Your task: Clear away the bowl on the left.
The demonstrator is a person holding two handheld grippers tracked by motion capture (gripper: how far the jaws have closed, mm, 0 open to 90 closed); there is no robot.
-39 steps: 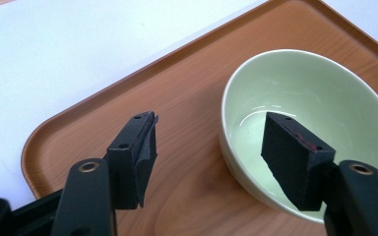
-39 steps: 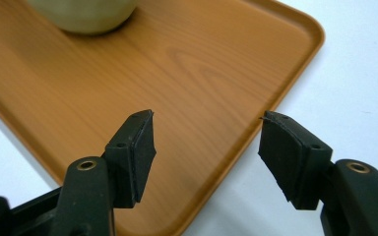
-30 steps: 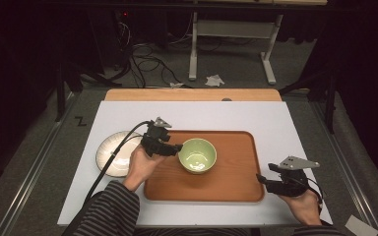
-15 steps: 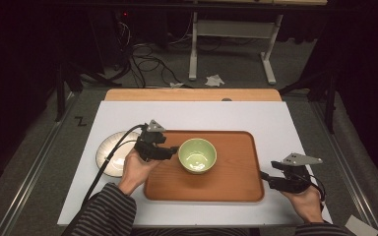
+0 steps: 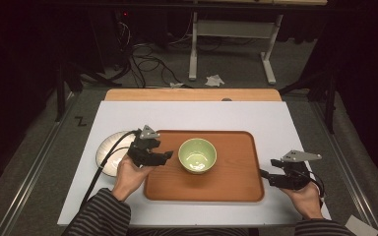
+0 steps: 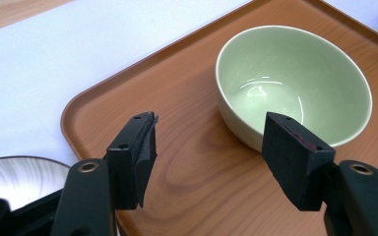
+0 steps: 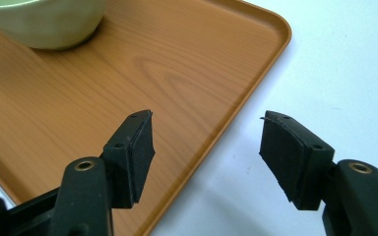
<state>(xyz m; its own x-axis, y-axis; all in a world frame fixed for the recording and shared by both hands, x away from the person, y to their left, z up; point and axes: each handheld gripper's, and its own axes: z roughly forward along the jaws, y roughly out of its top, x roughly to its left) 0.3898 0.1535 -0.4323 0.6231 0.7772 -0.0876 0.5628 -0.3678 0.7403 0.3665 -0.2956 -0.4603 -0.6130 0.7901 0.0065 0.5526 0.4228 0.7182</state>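
A green bowl point(image 5: 197, 156) sits mid-tray point(image 5: 236, 189) while the left gripper point(image 5: 165, 156), jaws spread and empty, has drawn back toward nine o'clock, suggesting release; the right gripper point(image 5: 267, 175) hovers unclenched at four o'clock.

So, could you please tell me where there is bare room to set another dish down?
The tray is bare right of the bowl, and the white mat is bare behind the tray. It is crowded at the left, where the plate lies by the left hand-held gripper.
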